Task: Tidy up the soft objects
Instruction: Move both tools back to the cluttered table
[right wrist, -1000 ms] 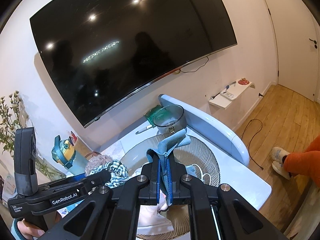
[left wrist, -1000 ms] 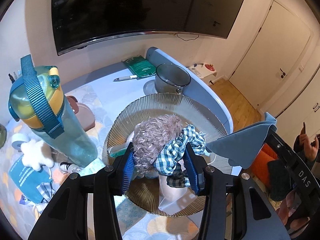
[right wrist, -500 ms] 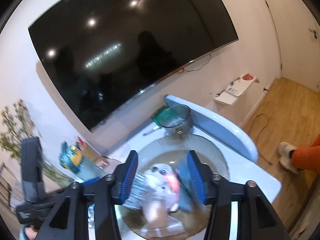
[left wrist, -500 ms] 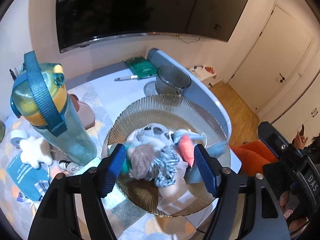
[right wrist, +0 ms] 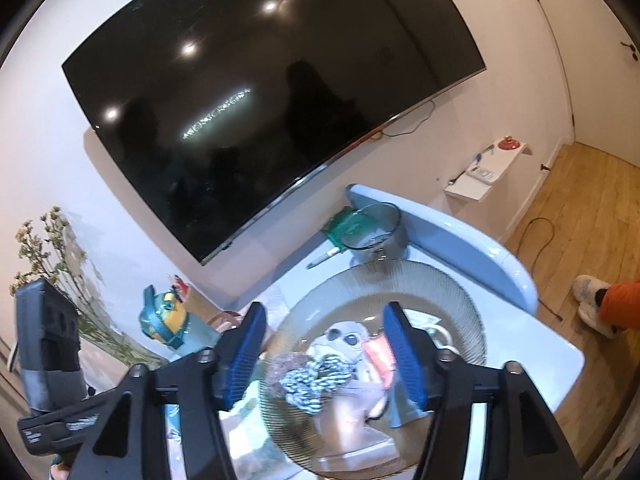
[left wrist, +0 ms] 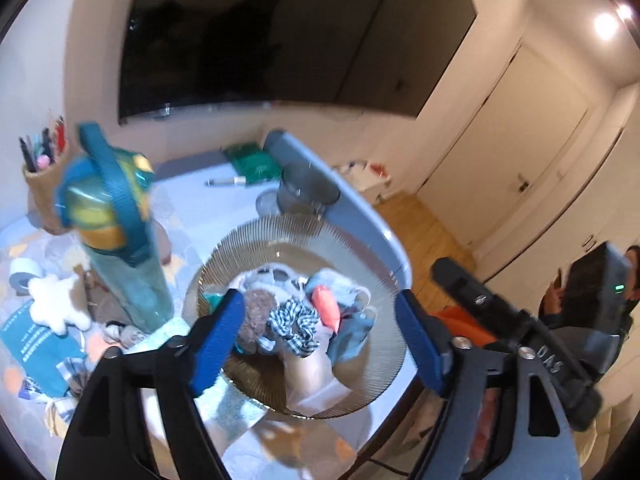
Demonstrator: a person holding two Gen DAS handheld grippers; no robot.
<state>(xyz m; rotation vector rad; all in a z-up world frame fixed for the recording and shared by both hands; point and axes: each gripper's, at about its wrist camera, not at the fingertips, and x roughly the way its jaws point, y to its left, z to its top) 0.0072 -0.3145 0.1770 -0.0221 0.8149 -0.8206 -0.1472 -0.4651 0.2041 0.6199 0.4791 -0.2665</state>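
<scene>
- With soft objects (left wrist: 298, 320) piled in ribbed bowl (left wrist: 352, 248) on tabletop (left wrist: 200, 208): both hand-held grippers, left (left wrist: 320, 338) and right (right wrist: 324, 354), spread wide, empty, above.
- Next: best to reach for plush star (left wrist: 56, 306) beside bottle (left wrist: 116, 232), pinching gently.

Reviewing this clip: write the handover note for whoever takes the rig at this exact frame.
Left gripper: jaws open, empty, above the ribbed glass plate.
Right gripper: jaws open, empty, above the same plate.
On the plate, in one pile: checked scrunchie, fuzzy brown scrunchie, grey plush toy, blue cloth, an orange-red piece.
Done: those soft items are gathered on the plate.
Left: a white plush star lies on the table beside the teal water bottle; probably the next pick.
</scene>
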